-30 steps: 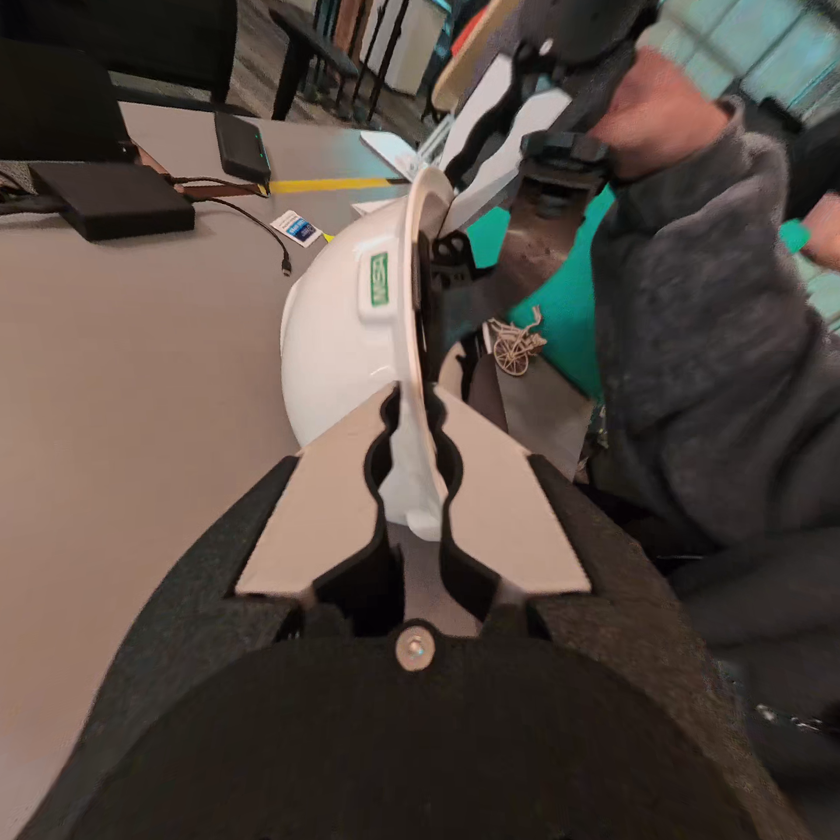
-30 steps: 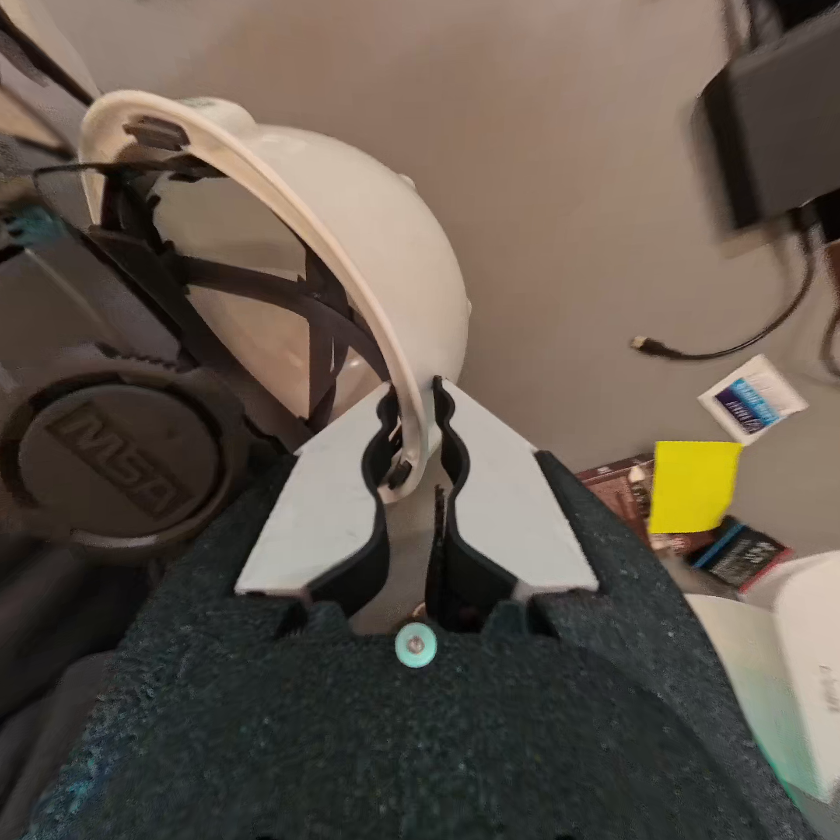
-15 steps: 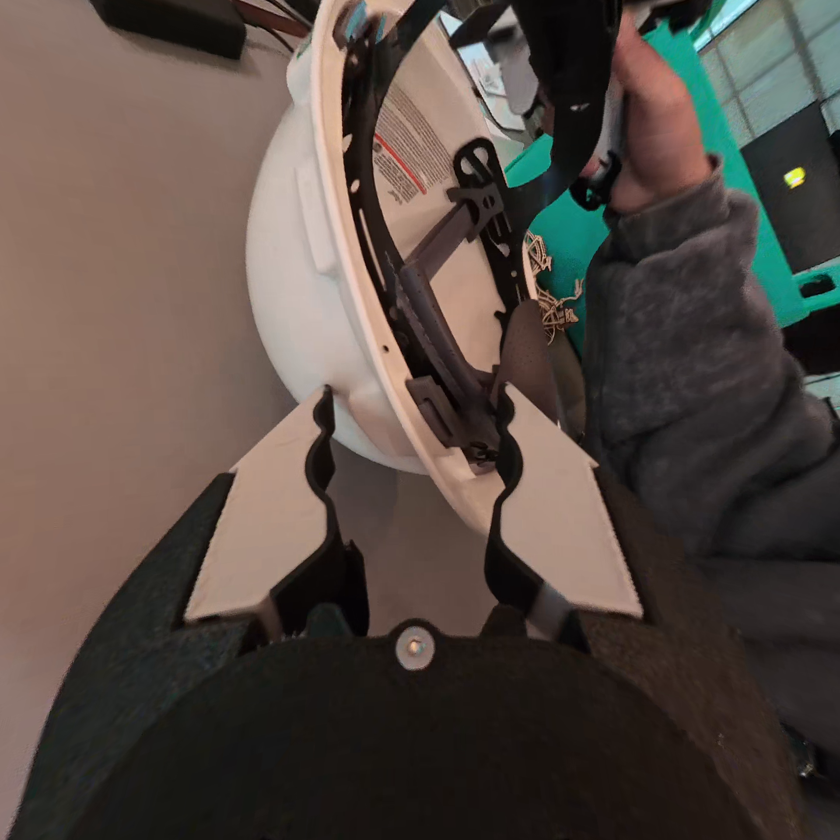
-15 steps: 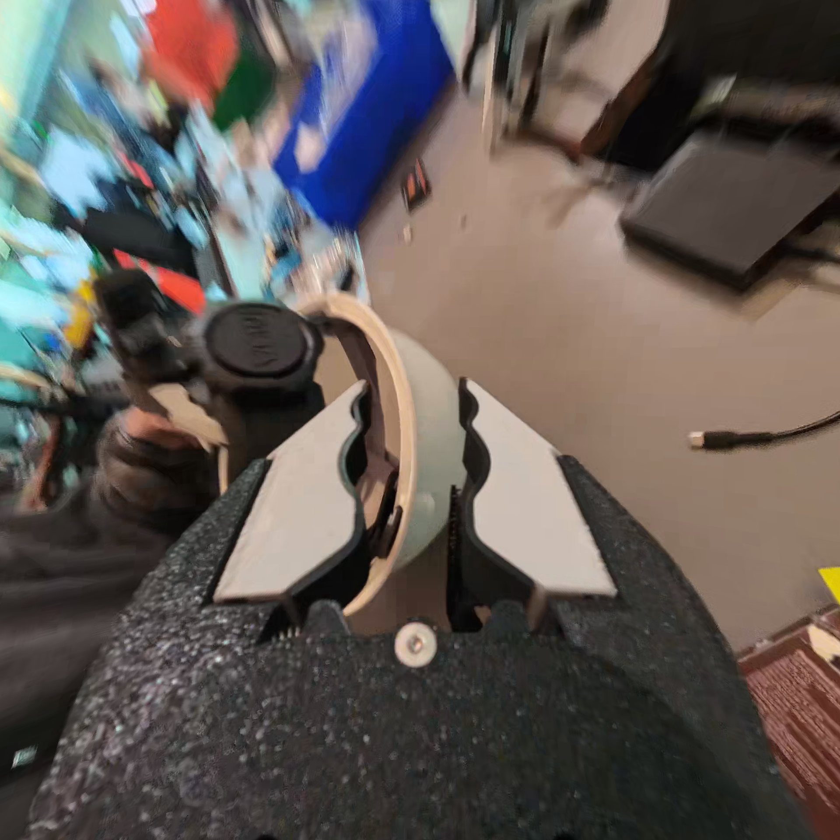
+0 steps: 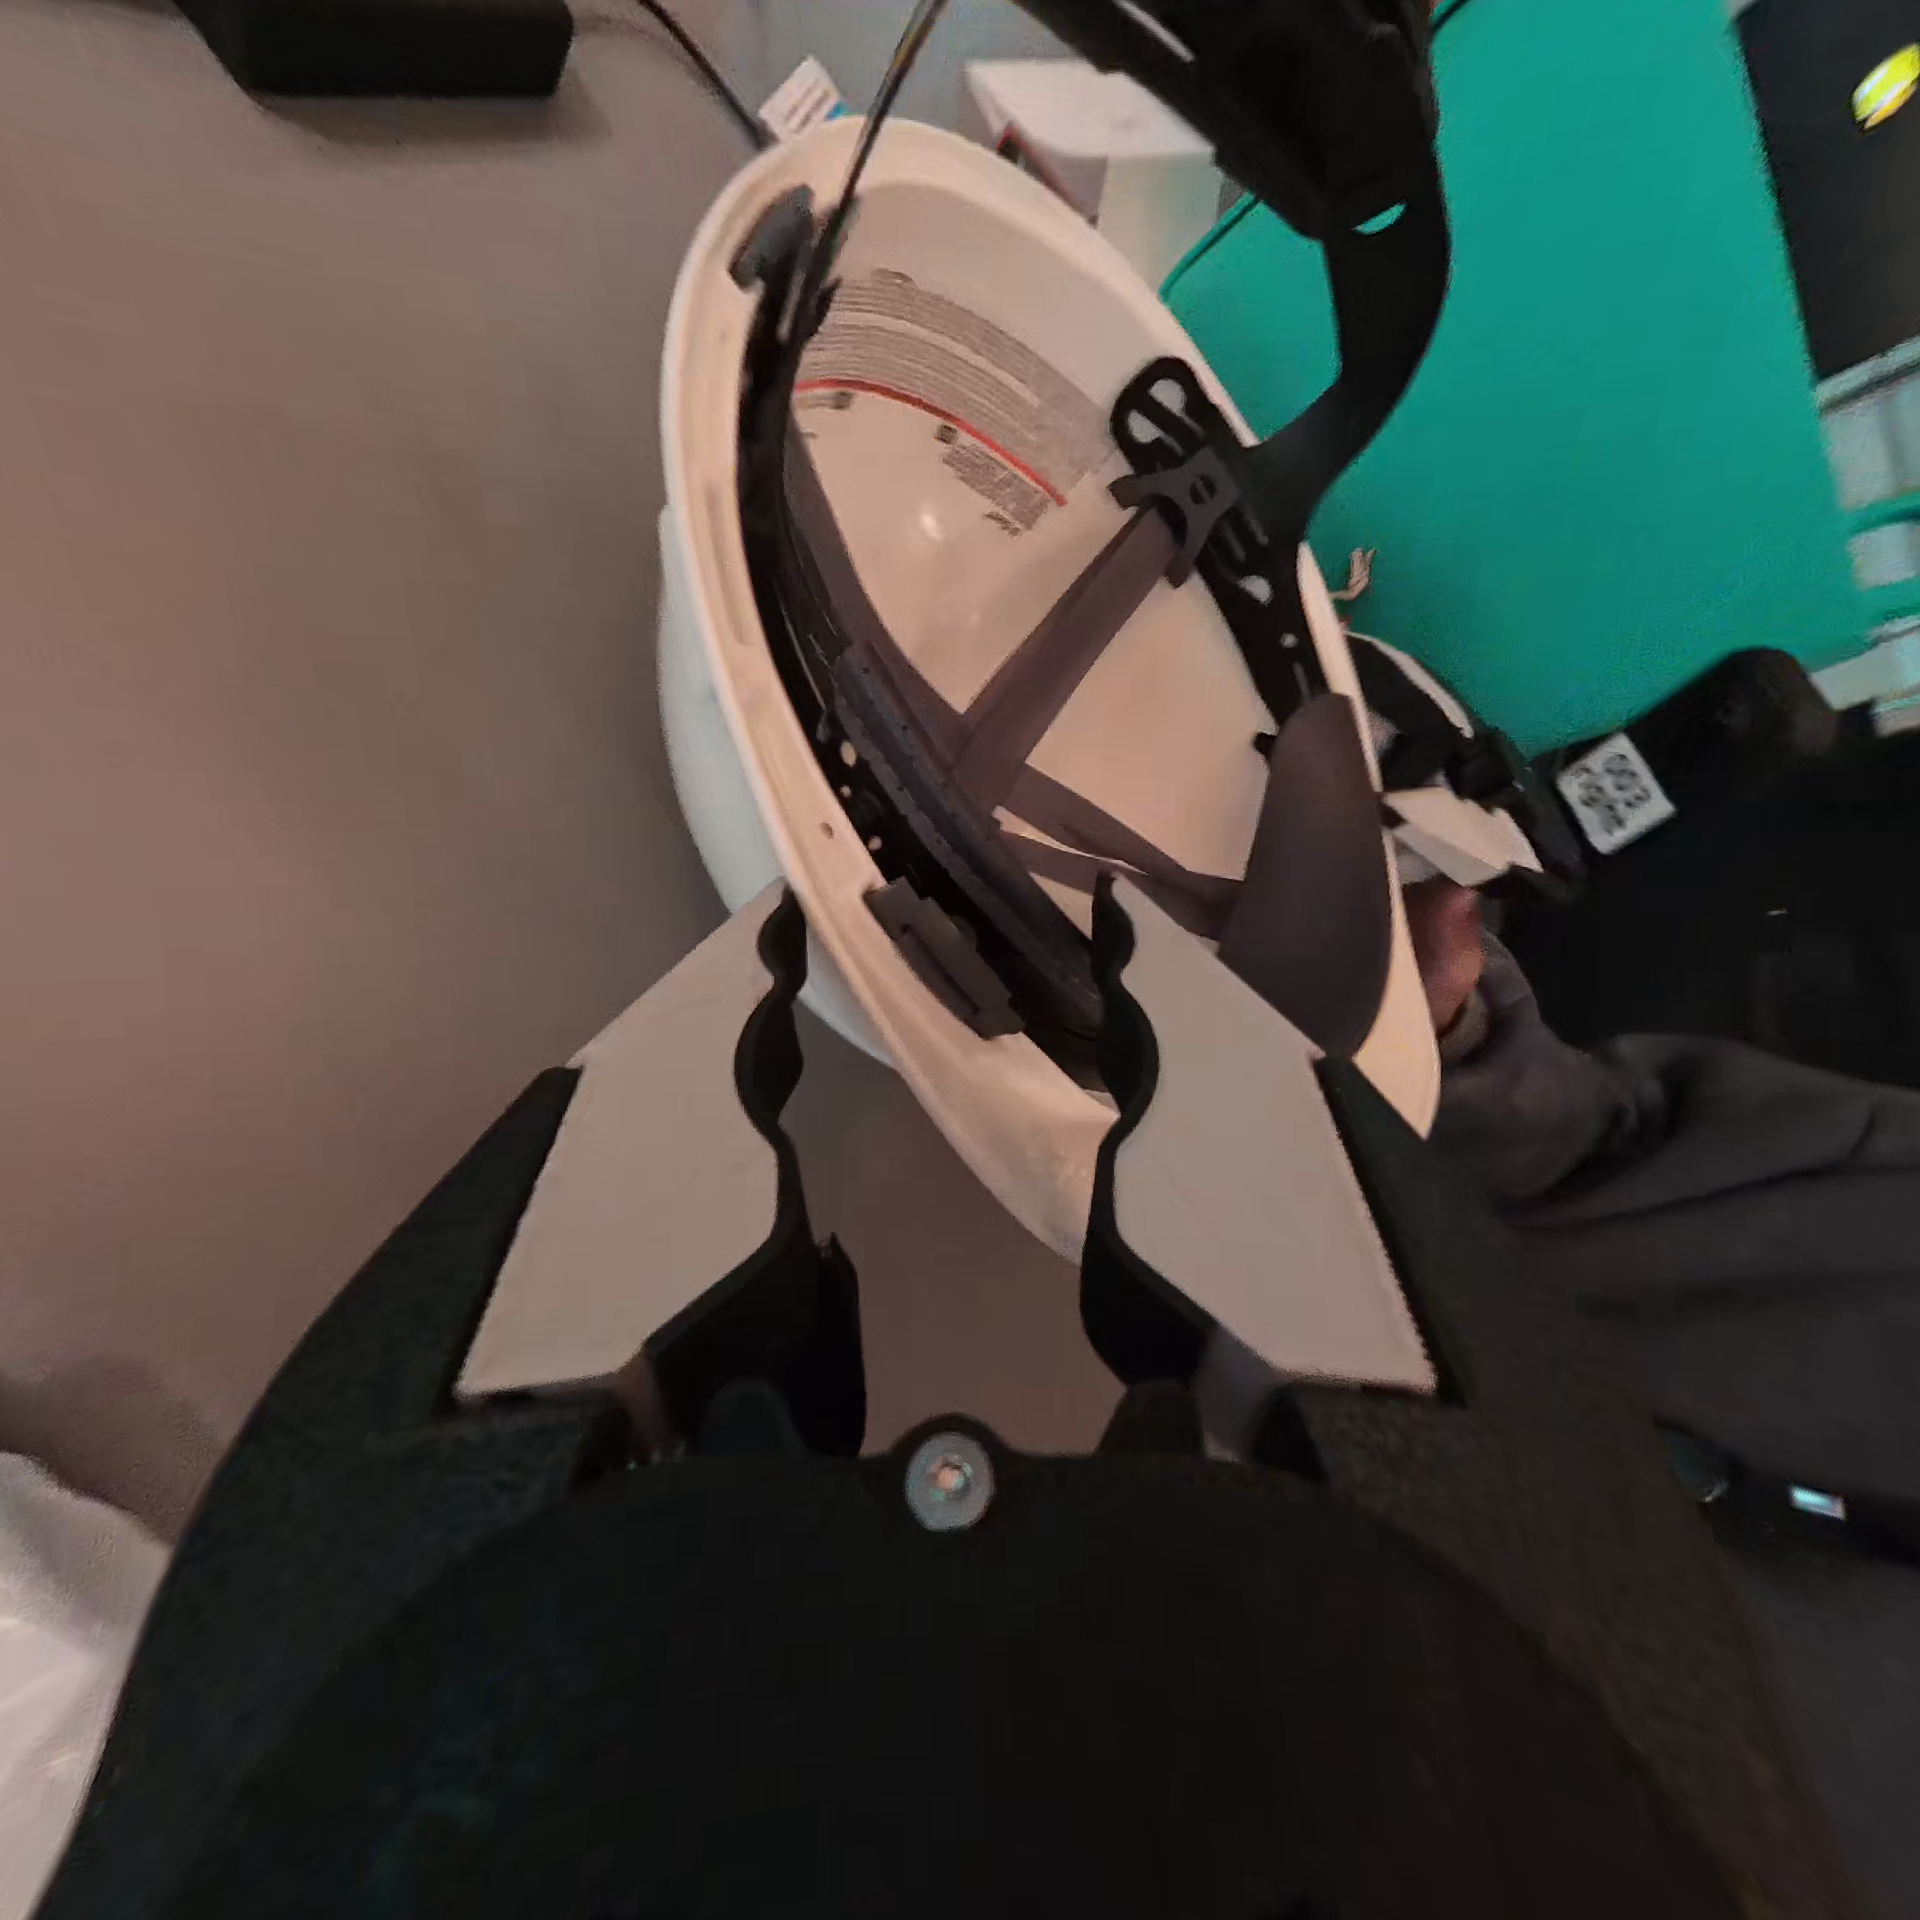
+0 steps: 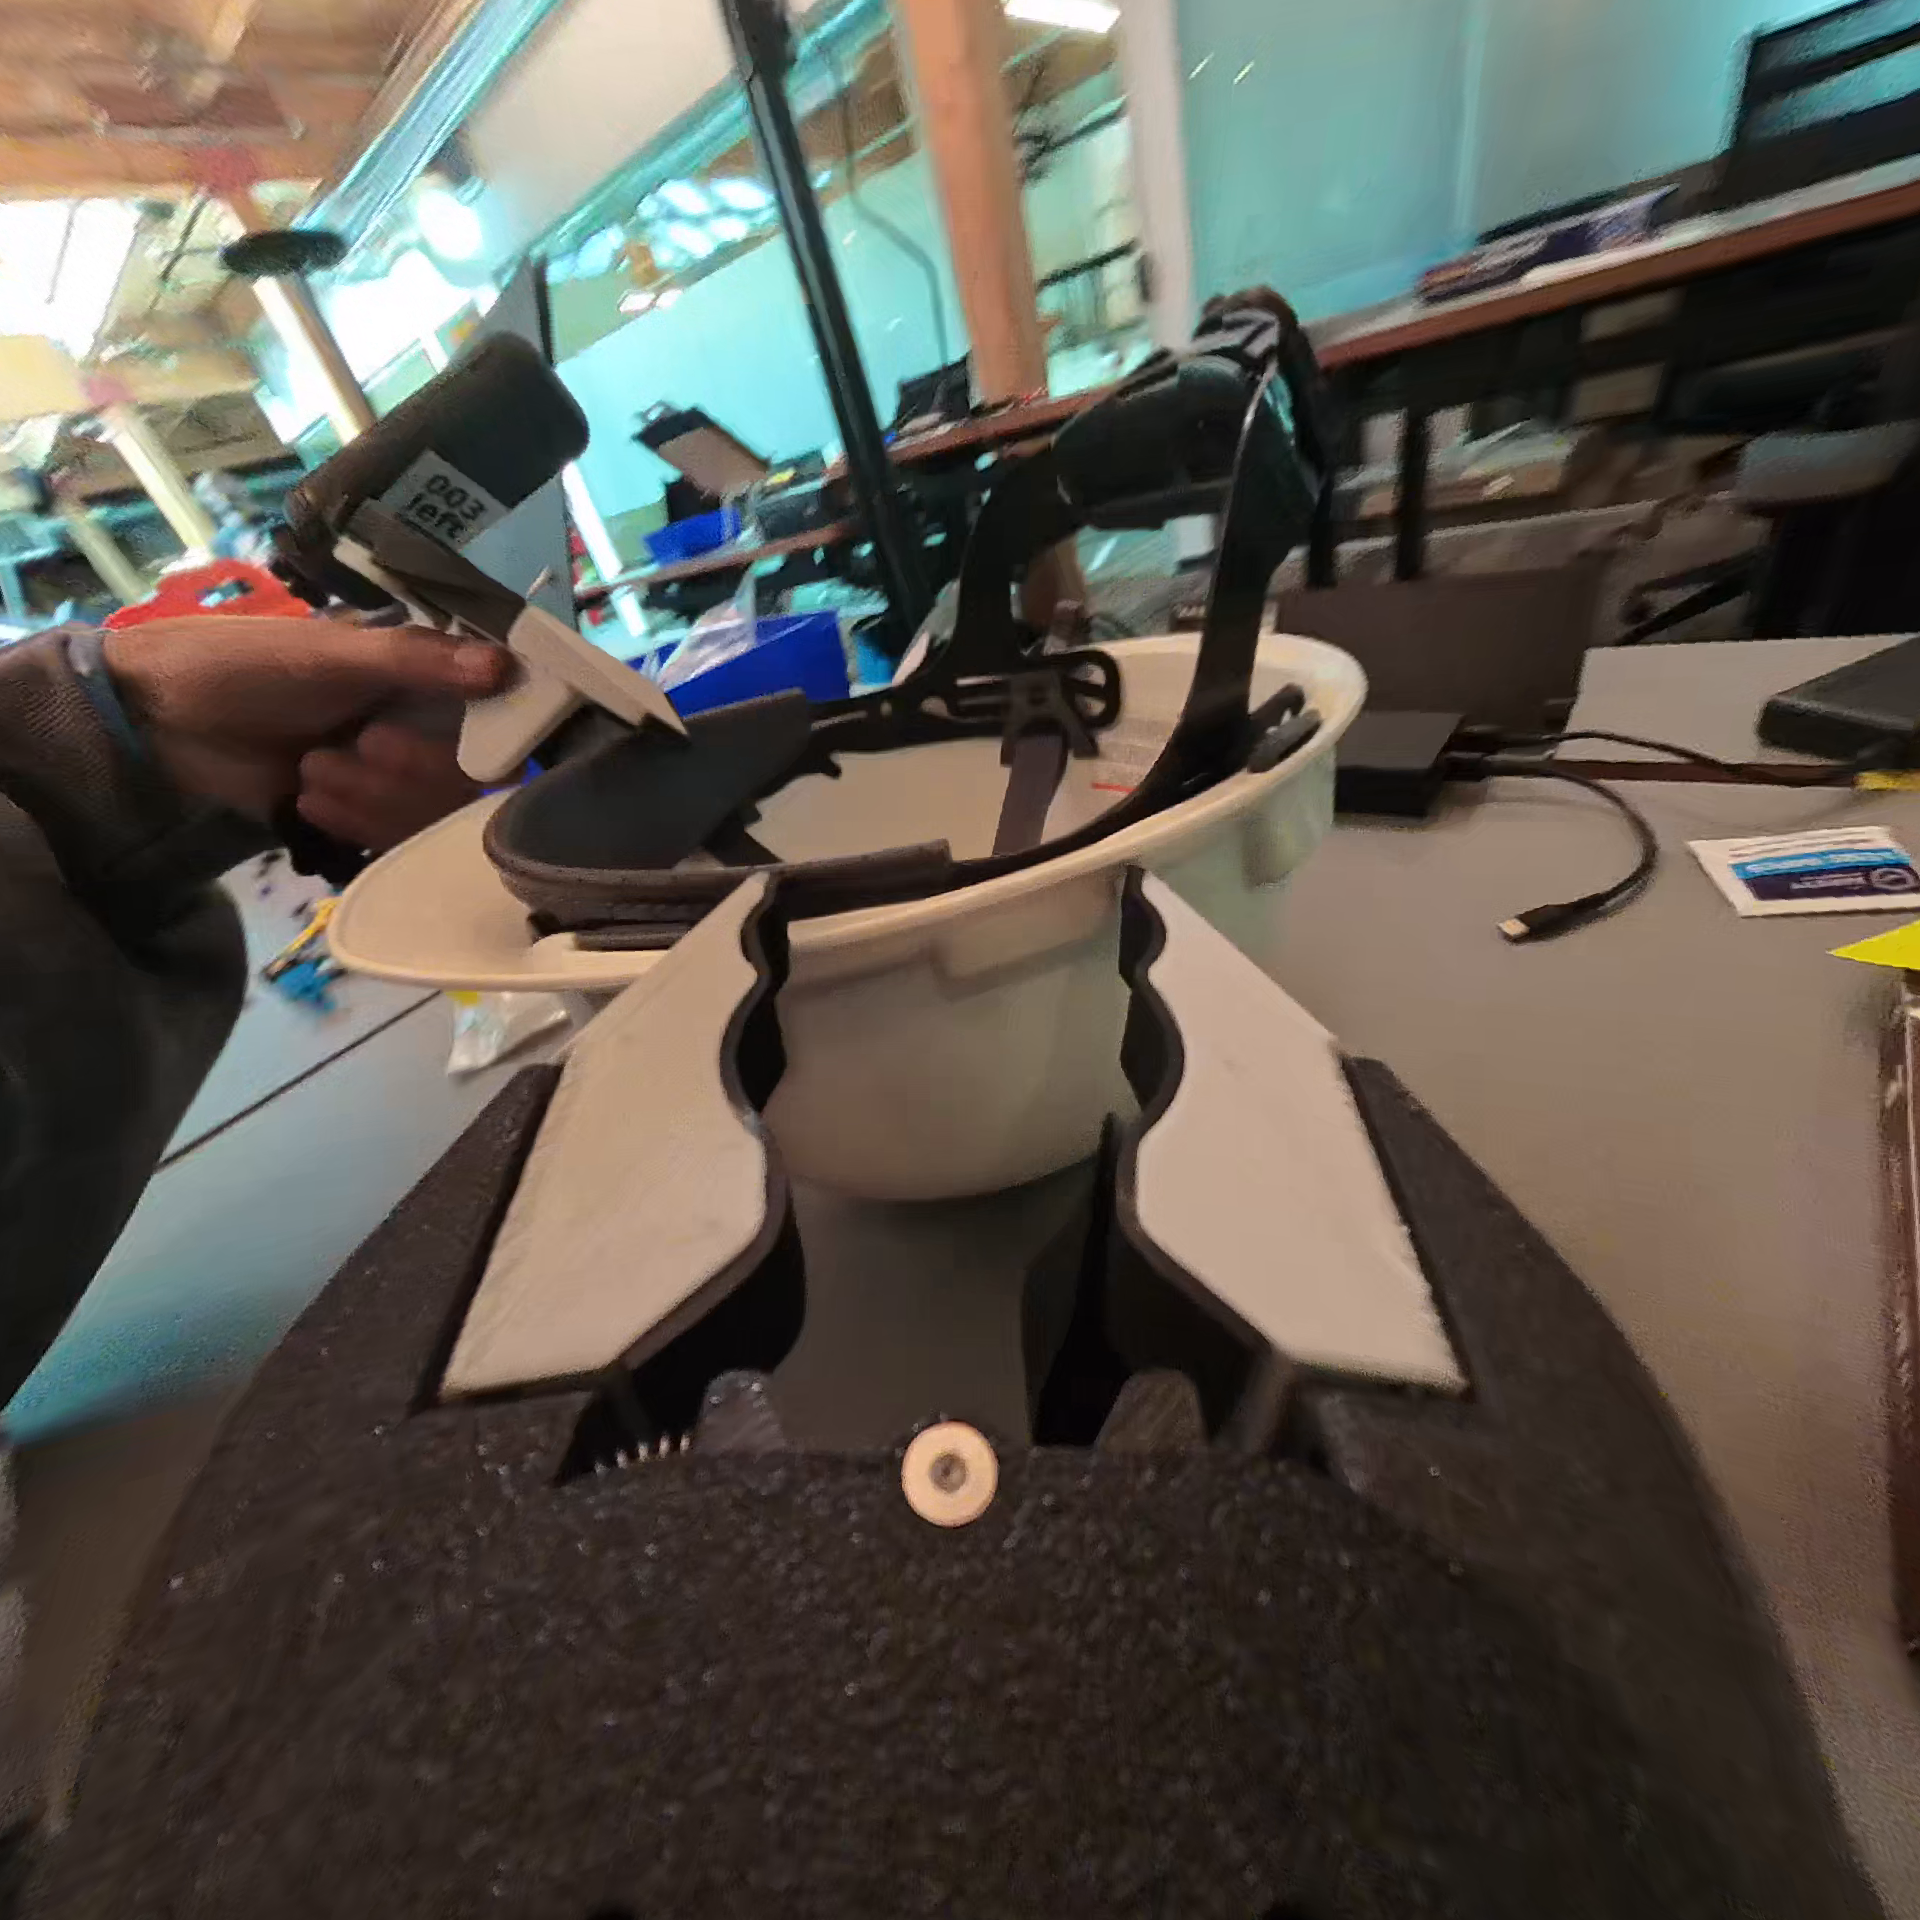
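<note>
Resting upside down on the grey table (image 6: 1558, 1091), the white hard hat (image 6: 935, 1039) sits untouched between the right gripper (image 6: 945, 914)'s wide jaws, the left gripper (image 5: 940, 925)'s wide too — squeeze the shell squarely, not its black straps (image 5: 1060, 665).

Hard hat (image 6: 935, 1039) upturned on table (image 6: 1507, 1143), cable (image 6: 1590, 894) to its right.

Open workshop or lab hall, grey worktable (image 6: 1558, 1091) in front, behind it long benches (image 6: 1621, 260) cluttered with gear, blue bins (image 6: 769, 644) beyond, exposed ceiling beams (image 6: 177, 94) above, teal glass partitions (image 6: 1299, 156) at the back
</note>
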A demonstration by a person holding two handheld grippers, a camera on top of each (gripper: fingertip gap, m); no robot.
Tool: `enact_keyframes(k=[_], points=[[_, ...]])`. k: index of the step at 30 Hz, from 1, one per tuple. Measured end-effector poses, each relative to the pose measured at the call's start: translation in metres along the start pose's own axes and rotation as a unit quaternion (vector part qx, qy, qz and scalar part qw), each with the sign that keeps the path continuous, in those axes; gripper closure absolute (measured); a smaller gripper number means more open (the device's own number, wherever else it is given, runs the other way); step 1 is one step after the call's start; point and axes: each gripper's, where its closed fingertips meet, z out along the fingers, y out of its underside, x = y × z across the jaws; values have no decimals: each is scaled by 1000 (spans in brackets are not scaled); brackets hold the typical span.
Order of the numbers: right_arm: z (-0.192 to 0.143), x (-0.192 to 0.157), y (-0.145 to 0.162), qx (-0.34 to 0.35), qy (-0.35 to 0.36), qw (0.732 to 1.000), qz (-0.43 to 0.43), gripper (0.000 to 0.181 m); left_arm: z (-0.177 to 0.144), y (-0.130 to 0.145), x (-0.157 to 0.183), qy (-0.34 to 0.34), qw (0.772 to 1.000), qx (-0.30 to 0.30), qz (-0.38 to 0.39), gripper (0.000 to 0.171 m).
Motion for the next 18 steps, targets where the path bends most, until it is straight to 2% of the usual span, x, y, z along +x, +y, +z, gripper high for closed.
enact_keyframes(k=[4, 8, 12, 18], points=[[0, -11, 4, 14, 33, 999, -8, 116, 2, -6, -12, -31, 997, -60, 31, 118], [-3, -27, 3, 23, -8, 1000, 14, 115, 1, -7, -20, -18, 994, -89, 54, 120], [-4, -37, 4, 22, -20, 1000, 9, 122, 1, -7, -29, -15, 993, -100, 62, 123], [-1, -42, 5, 20, -22, 1000, 7, 114, 3, -9, -32, -31, 993, -91, 63, 125]])
